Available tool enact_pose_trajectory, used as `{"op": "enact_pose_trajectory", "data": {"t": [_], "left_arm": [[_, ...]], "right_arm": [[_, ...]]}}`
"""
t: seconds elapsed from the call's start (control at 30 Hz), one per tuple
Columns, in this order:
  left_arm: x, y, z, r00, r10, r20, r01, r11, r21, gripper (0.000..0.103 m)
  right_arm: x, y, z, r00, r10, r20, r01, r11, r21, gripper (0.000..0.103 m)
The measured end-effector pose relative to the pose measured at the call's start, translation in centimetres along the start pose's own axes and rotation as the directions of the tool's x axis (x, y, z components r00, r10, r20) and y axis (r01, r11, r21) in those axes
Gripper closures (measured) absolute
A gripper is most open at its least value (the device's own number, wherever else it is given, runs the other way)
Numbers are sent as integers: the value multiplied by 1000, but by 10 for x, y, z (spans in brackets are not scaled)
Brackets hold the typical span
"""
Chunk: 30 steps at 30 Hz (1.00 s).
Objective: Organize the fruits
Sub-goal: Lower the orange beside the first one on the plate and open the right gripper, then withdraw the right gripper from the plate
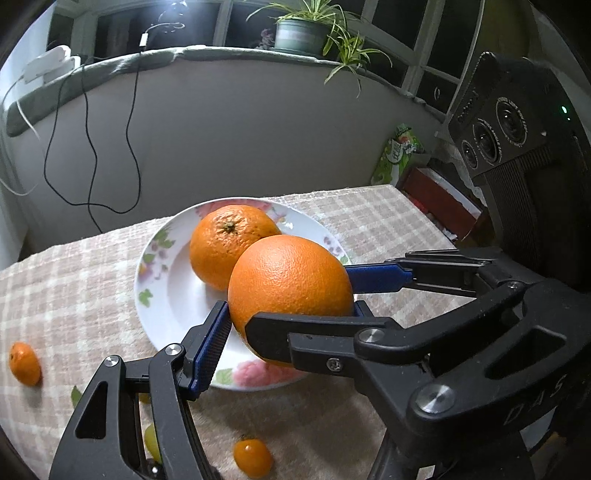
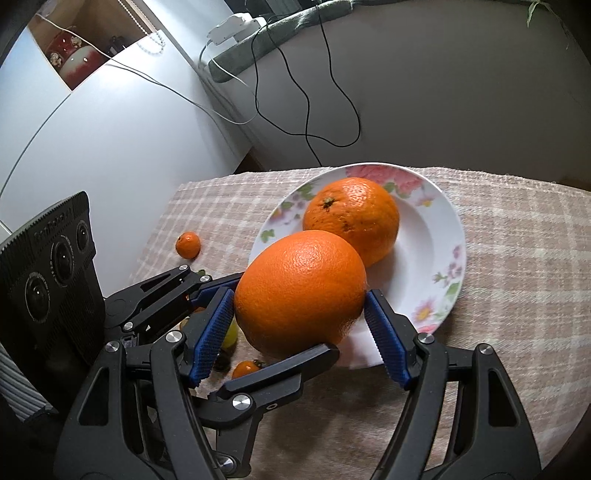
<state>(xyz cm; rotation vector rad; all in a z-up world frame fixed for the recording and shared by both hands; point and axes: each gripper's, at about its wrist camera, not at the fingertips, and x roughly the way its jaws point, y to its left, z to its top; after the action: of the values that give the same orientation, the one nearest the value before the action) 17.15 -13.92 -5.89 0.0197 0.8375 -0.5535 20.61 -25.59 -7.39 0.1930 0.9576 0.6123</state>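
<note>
A large orange [image 1: 290, 291] [image 2: 301, 290] is held over the near rim of a white floral plate [image 1: 162, 295] [image 2: 439, 236]. Both grippers close on it. My left gripper [image 1: 288, 317] [image 2: 266, 314] has a blue pad on each side of it. My right gripper [image 2: 299, 328] [image 1: 314, 295] also clamps it between its blue pads. A second orange [image 1: 225, 243] [image 2: 354, 218] lies in the plate behind. A small mandarin [image 1: 25, 363] [image 2: 188, 244] lies on the cloth at the left.
A small orange tomato [image 1: 253, 458] [image 2: 245, 369] and a yellow-green fruit [image 1: 151, 441] [image 2: 231, 334] lie on the checked tablecloth [image 1: 74, 295] near the grippers. Black cables [image 1: 92, 155] hang on the wall behind. A potted plant [image 1: 303, 35] stands on the sill.
</note>
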Motion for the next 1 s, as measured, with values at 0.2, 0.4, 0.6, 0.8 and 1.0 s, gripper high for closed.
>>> {"op": "enact_pose_trajectory", "data": {"t": [0.2,0.4,0.6,0.8,1.0], "left_arm": [[9,-6,4,1000,11,-4,-11,1000,15,37],[24,-14,8,999,5,-34,-5,1000,25,37],[33,-23,12,998,50,-31,-48,997,55,37],[35,-28,18,998,64,-25,-62,996,71,37],[21,-25,19,997,78,0,-77,995,70,37]], "right_arm": [[-4,-10,0,1000,-16,13,16,1000,-15,28],[-5,-23,-1,999,-47,-7,47,998,-38,28],[-1,-34,0,997,-79,0,79,995,-56,28],[-7,-35,5,994,-105,35,107,992,-70,26],[-16,-33,7,992,-110,57,113,992,-53,26]]}}
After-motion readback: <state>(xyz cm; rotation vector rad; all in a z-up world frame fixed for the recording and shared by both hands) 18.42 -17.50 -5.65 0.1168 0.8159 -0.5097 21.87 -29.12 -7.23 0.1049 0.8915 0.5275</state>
